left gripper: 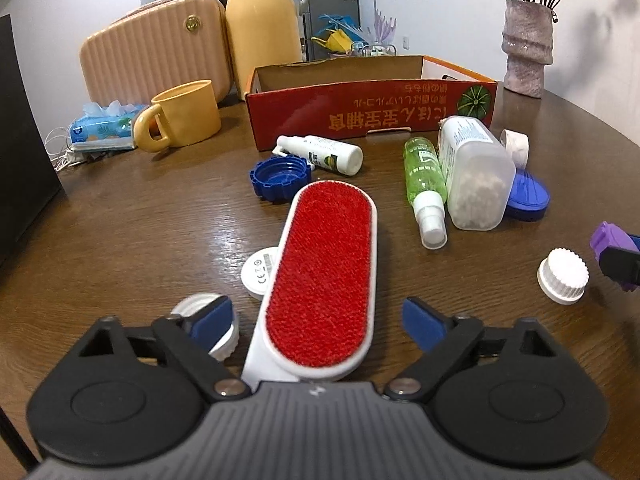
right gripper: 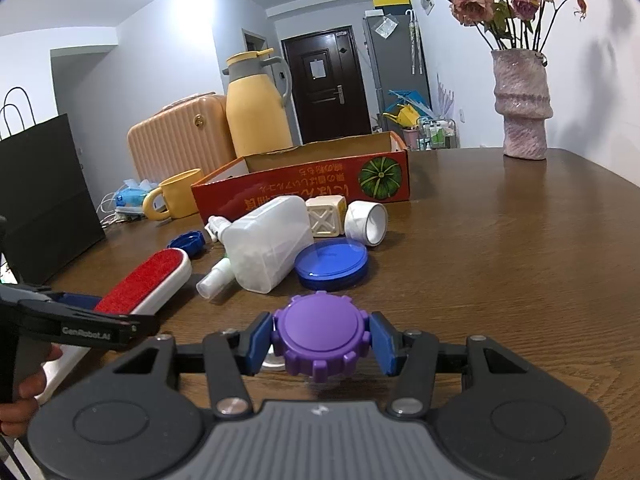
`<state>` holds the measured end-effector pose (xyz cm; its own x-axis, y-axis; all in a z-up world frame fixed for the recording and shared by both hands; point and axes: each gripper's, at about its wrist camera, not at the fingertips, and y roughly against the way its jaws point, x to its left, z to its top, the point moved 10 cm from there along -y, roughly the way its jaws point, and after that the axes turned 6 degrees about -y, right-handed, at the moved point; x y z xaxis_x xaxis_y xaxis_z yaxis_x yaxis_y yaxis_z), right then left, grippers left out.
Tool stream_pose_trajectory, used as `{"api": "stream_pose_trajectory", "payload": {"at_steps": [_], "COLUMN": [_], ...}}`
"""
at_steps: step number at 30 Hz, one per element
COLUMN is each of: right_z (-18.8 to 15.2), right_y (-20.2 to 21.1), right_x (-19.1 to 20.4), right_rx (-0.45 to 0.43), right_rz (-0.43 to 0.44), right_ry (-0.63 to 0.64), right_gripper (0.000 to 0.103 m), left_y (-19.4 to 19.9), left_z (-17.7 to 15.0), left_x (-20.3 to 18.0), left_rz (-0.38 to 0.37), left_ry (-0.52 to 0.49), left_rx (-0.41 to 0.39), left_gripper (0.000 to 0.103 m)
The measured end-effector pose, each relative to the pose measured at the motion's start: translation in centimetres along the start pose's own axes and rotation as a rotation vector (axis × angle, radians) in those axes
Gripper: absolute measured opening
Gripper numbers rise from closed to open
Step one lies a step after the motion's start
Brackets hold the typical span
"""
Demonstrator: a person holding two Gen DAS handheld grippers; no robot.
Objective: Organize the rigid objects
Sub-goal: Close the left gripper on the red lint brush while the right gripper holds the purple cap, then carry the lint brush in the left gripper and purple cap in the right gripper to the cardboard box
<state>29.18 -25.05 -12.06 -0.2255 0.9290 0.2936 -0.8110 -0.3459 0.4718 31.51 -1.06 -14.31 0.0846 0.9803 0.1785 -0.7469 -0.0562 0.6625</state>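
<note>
My left gripper (left gripper: 318, 322) is open, its blue pads either side of a red lint brush (left gripper: 326, 276) with a white frame lying on the wooden table (left gripper: 140, 220); neither pad touches it. My right gripper (right gripper: 322, 340) is shut on a purple ridged lid (right gripper: 320, 336) held just above the table. The red cardboard box (left gripper: 372, 116) stands open at the back. Before it lie a white spray bottle (left gripper: 324, 155), a green spray bottle (left gripper: 425, 188), a clear plastic jar (left gripper: 472, 172), a blue ridged cap (left gripper: 280, 178) and a blue round lid (right gripper: 332, 264).
A white ridged cap (left gripper: 563, 276), a white disc (left gripper: 258, 270) and another white cap (left gripper: 216, 326) lie near the brush. A cube block (right gripper: 326, 216) and white tape roll (right gripper: 366, 224) sit by the box. Yellow mug (left gripper: 186, 114), jug (left gripper: 264, 24), case (left gripper: 152, 52), vase (right gripper: 522, 104), black bag (right gripper: 44, 200) ring the table.
</note>
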Motion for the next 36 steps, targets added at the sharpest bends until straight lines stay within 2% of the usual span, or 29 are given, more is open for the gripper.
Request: {"api": "stream_pose_trajectory", "payload": {"at_steps": [1,3,6,18,23,36], "right_z": [0.0,-0.1,-0.2,0.1,0.6,3.8], "right_y": [-0.1,-0.1,-0.3,0.2,0.7,1.0], "right_x": [0.2,0.5,0.8,1.7,2.1,2.7], "right_rx": [0.002,0.004,0.007,-0.005,-0.021,-0.088], "right_rz": [0.007,0.018,0.026,0.037,0.042,0.037], "right_ry": [0.004,0.009,0.013,0.025,0.029,0.033], "right_gripper": [0.051,0.051,0.051,0.051,0.051,0.051], "left_y": [0.0,0.0,0.2,1.2,2.4,5.3], "left_z": [0.0,0.0,0.0,0.3,1.1,6.3], "left_x": [0.0,-0.1,-0.2,0.5,0.9,2.2], "left_rz": [0.001,-0.014,-0.032,-0.041,-0.033,-0.003], "left_ry": [0.0,0.008,0.012,0.052,0.054,0.075], "left_rx": [-0.001,-0.003,-0.012,-0.023,-0.054,-0.151], "left_gripper": [0.084,0.071,0.058,0.057,0.057,0.057]}}
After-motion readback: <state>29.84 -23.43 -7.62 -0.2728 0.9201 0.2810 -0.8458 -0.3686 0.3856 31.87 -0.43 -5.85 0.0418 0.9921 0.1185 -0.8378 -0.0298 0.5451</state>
